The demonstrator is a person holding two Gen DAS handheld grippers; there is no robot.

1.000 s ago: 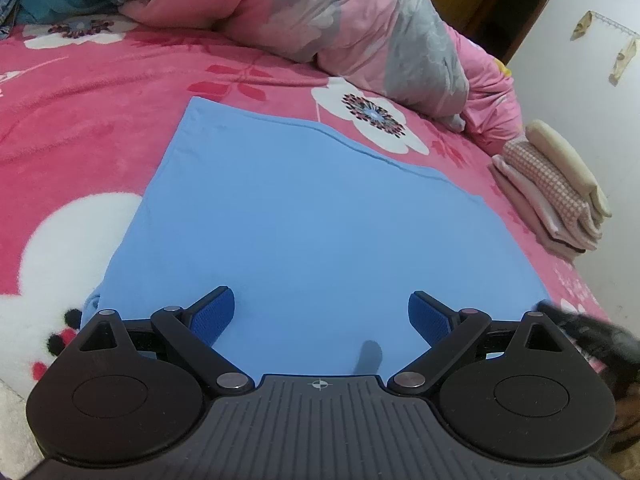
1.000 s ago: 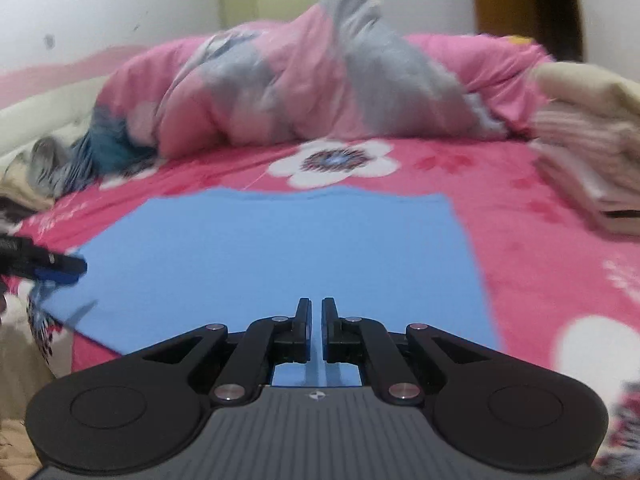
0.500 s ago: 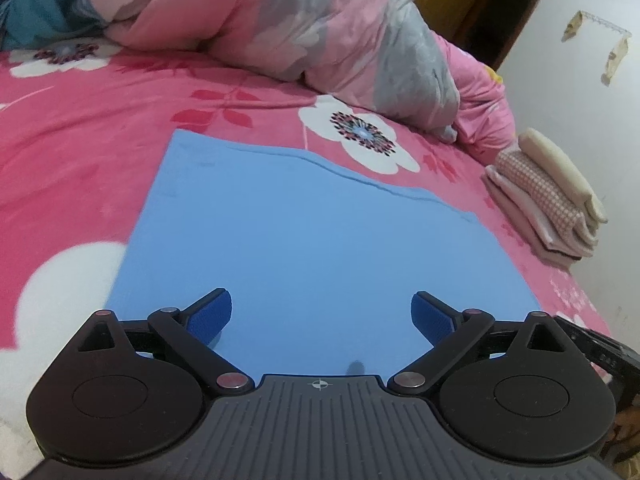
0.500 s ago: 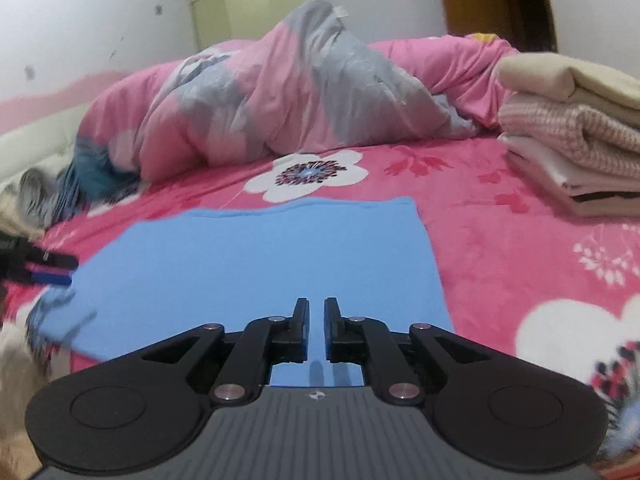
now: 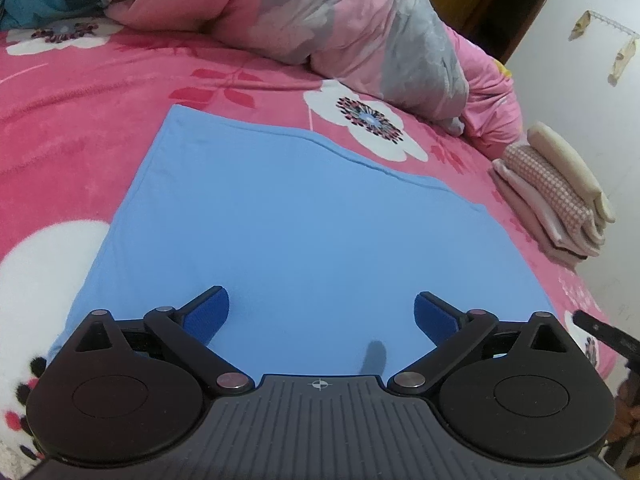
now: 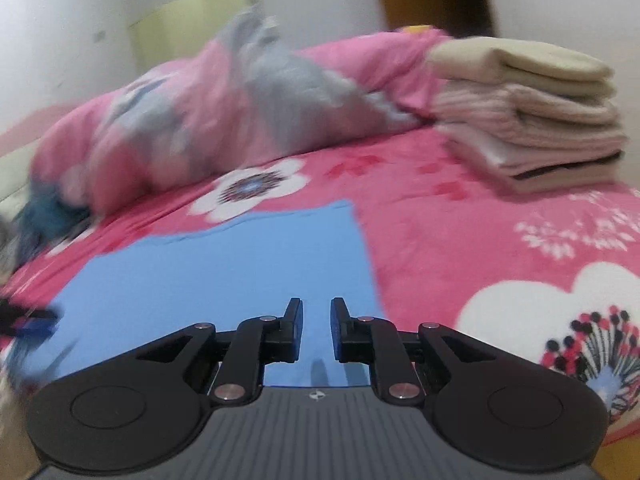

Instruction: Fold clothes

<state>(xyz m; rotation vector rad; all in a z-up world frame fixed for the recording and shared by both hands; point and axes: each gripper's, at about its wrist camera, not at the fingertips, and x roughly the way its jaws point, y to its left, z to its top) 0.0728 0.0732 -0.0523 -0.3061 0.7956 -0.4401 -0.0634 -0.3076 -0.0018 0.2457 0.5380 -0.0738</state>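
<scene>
A blue garment (image 5: 304, 220) lies flat on the pink flowered bedspread (image 5: 80, 112), folded into a broad rectangle. My left gripper (image 5: 322, 312) hovers over its near edge, jaws wide open with nothing between the blue pads (image 5: 208, 312). In the right wrist view the same blue garment (image 6: 224, 264) stretches away to the left. My right gripper (image 6: 316, 320) sits above its near right corner, jaws parted by a narrow gap and holding nothing. This view is motion-blurred. A dark part of the other gripper (image 5: 600, 332) shows at the left view's right edge.
A stack of folded beige and pink clothes (image 5: 560, 196) rests on the bed to the right, also large in the right wrist view (image 6: 528, 120). A rumpled pink and grey duvet (image 5: 320, 12) fills the far side. A dark doorway (image 5: 516, 0) is beyond.
My right gripper's jaws have parted from nearly shut to a narrow gap, and it has swung right toward the folded stack. My left gripper stays open over the garment.
</scene>
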